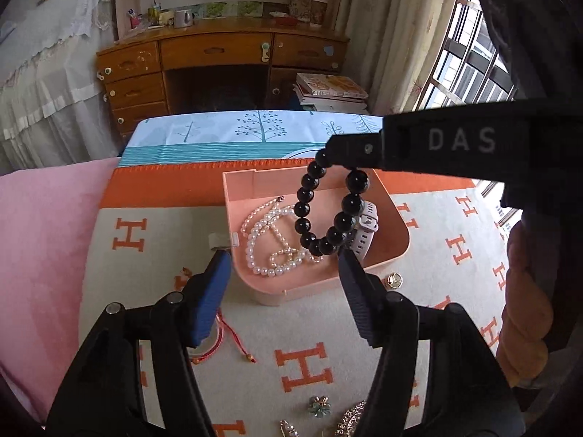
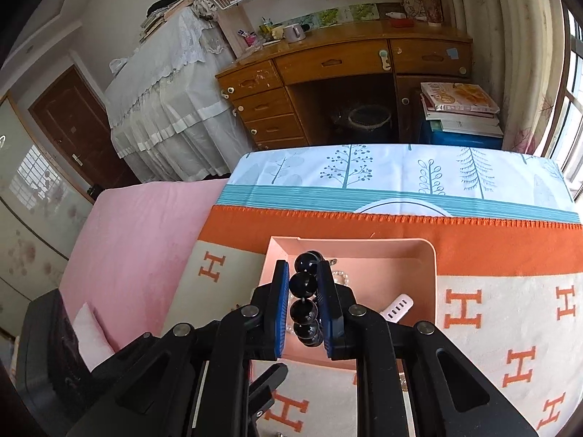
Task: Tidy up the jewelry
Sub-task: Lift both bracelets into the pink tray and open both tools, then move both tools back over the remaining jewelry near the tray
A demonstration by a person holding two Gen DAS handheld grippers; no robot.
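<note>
Cream-and-orange H-patterned blanket [image 1: 364,313] is covering your bed below a wooden desk [image 2: 349,73]; your right gripper [image 2: 304,291] is clamping the black bead bracelet [image 1: 328,207] over the pink plastic tray [image 1: 397,240], while your left gripper [image 1: 284,258] is gaping wide, empty.

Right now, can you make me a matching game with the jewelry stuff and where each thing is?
Things:
1. black bead bracelet
2. pearl necklace
3. red string bracelet
4. white watch

Places:
A. lying on the blanket, outside the pink box
B. hanging from the right gripper
C. in the pink box, left part
D. in the pink box, right part

The pink box sits on the blanket. The right gripper pinches the beads.

Pairs: 1-B, 2-C, 3-A, 4-D
</note>
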